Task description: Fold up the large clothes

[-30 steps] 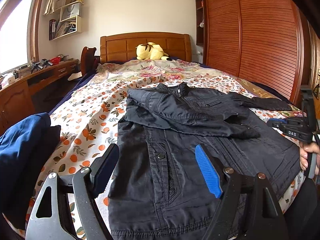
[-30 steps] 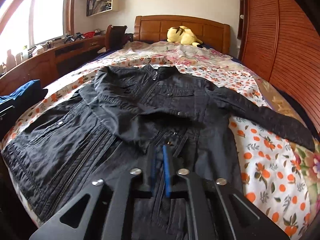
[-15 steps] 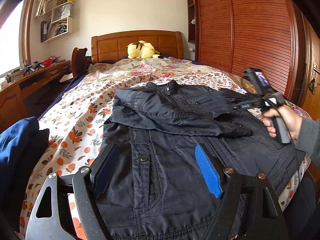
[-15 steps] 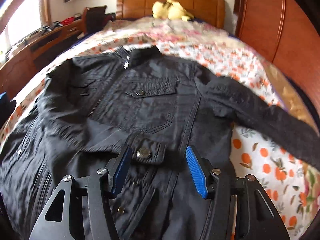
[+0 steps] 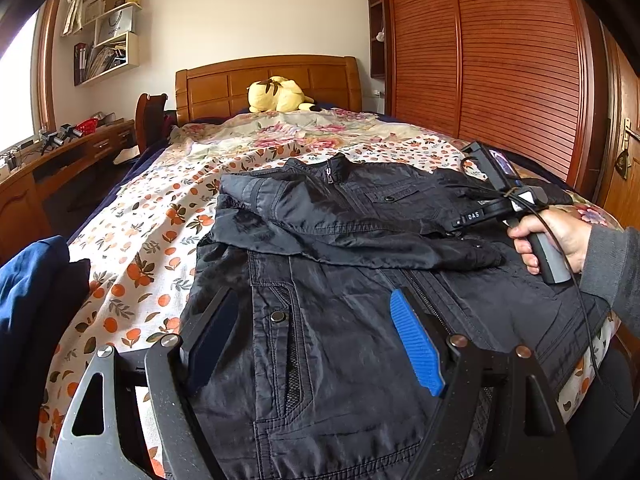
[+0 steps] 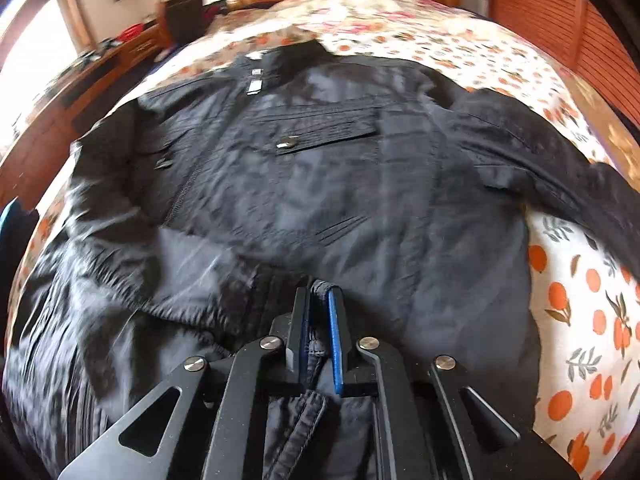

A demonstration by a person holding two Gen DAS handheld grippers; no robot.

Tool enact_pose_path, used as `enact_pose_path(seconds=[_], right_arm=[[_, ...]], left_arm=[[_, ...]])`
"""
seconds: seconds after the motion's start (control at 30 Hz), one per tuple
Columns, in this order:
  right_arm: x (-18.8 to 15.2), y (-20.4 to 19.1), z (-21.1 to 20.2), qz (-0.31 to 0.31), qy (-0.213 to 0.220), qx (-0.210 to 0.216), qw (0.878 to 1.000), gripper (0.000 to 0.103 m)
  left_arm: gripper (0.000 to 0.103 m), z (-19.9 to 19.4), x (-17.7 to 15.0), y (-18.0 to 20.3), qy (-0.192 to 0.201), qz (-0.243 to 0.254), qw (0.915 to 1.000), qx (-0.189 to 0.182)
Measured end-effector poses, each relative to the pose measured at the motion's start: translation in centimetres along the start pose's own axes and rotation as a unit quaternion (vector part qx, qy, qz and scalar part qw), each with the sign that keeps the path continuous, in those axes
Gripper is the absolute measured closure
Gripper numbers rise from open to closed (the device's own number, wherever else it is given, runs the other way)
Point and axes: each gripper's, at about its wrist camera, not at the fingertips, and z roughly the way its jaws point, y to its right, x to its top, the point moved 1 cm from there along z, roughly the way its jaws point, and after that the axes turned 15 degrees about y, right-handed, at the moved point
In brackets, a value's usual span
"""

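A black jacket (image 5: 360, 216) lies front up on the floral bedspread (image 5: 160, 220), collar toward the headboard. One sleeve is folded across its chest and ends in a cuff (image 5: 484, 258). My left gripper (image 5: 310, 300) hovers open over the jacket's lower front, with nothing between its pads. In the right wrist view, my right gripper (image 6: 318, 294) is shut on a stitched fold of the jacket (image 6: 320, 184) by that sleeve's cuff. The other sleeve (image 6: 560, 176) stretches out to the right. A hand (image 5: 556, 236) holds the right gripper's handle.
A yellow plush toy (image 5: 276, 94) sits against the wooden headboard (image 5: 264, 80). A slatted wooden wardrobe (image 5: 512, 64) runs along the bed's right side. On the left are a desk (image 5: 60, 152) and a blue garment (image 5: 28, 280).
My right gripper came forward and down over the jacket, opened wide, then shut on fabric by the folded sleeve's cuff. The left gripper stayed open and barely shifted.
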Motion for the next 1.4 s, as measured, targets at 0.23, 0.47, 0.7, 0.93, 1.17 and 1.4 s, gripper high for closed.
enact_pose_path(seconds=[0.23,0.47,0.7,0.93,1.17,1.4], right_arm=[[0.3,-0.7,-6.8,-0.04,0.081,0.014,0.996,0.101],[-0.5,0.1,-15.1,-0.053,0.144,-0.048,0.987,0.101],[-3.7,2.6,-13.2,-0.048,0.084,-0.113,0.989,0.099],[-4.9,1.5,-11.5,-0.07,0.082,-0.074,0.991,0.056],[-7.3,1.7,-7.9,-0.083,0.05,-0.033,0.995,0.055],[-8.2,3.2,-6.0,-0.059,0.037,-0.018,0.997,0.052]], left_arm=[[0.024,0.0,0.2,0.6,0.002,0.006,1.0,-0.005],[0.024,-0.1,0.4,0.6,0.007,0.001,1.0,-0.007],[0.024,0.2,0.5,1.1,0.006,-0.006,0.9999,-0.014],[0.024,1.2,0.7,2.7,0.004,-0.003,0.9997,-0.023],[0.024,2.3,0.7,5.0,0.002,0.005,0.9994,-0.034],[0.024,3.2,0.6,6.6,-0.003,0.012,0.9992,-0.037]])
